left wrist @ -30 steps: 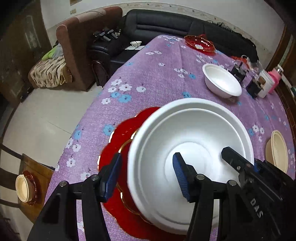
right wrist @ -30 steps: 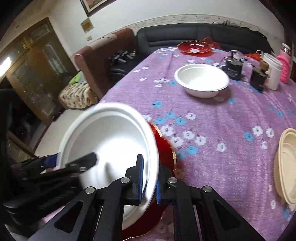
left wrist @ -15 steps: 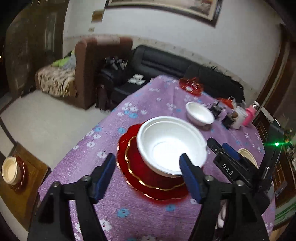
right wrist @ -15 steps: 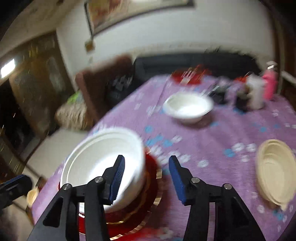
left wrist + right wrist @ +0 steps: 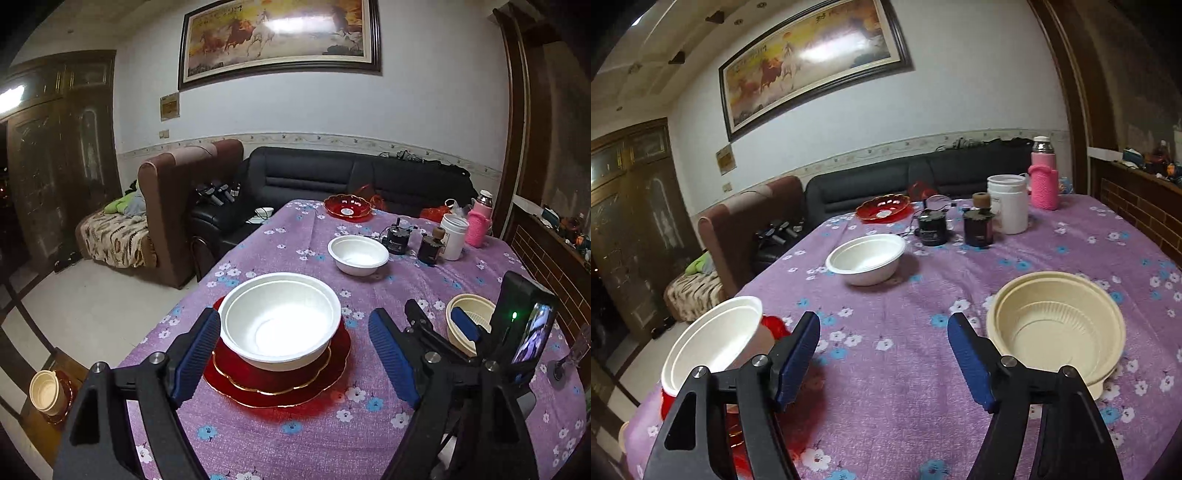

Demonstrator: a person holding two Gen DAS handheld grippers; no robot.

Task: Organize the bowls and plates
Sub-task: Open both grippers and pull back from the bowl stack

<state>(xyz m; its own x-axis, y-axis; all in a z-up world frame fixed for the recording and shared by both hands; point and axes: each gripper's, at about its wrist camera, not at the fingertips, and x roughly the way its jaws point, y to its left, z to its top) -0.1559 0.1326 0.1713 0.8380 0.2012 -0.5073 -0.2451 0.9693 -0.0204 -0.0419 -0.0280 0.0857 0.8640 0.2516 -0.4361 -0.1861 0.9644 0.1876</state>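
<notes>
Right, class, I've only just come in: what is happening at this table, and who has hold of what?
Someone is sorting dishes with two tools. The left hand-held gripper and the right hand-held gripper are both open and hold nothing. A large white bowl sits on a red plate on the purple tablecloth. A smaller white bowl, a cream bowl and a red dish stand apart, not stacked.

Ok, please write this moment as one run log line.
left gripper: open | right gripper: open | large white bowl: on red plate
</notes>
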